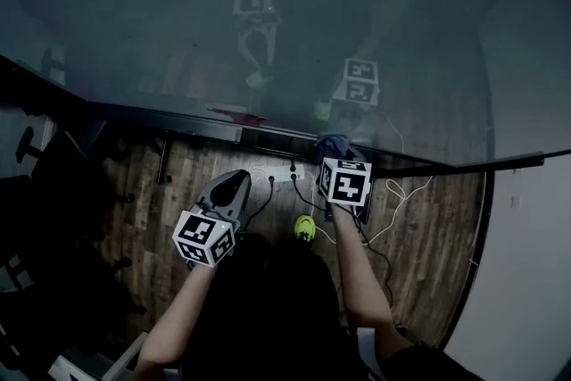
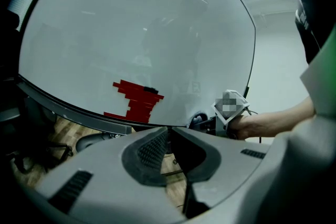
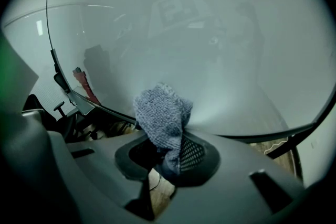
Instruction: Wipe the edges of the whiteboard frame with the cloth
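While the whiteboard (image 1: 178,13) filled most of every view, its dark frame (image 1: 134,110) showed as a thin band along the bottom edge, with wooden floor (image 1: 428,227) below it. A patch of red marker strokes (image 2: 137,102) sat low on the board, just above that band.

The left claw (image 2: 169,136) hung back from the board over the floor, its jaws brought together with nothing between them. The right claw (image 3: 165,165) was clamped on the cloth (image 3: 160,113), pinching its lower end so the bunched upper part stood out past the jaw tips. In the head view that bunch lay right at the bottom frame, to the right of the red patch. Whether it pressed on the frame or on the board just above it could not be told.

The cloth was a small, blue-grey knitted or terry piece, crumpled into a loose wad. It looked light, soft and limp, likely to fold over under pressure and unlikely to slip on the frame. A hold low on the wad, as shown, seemed sound, leaving enough free fabric to wrap the edge.
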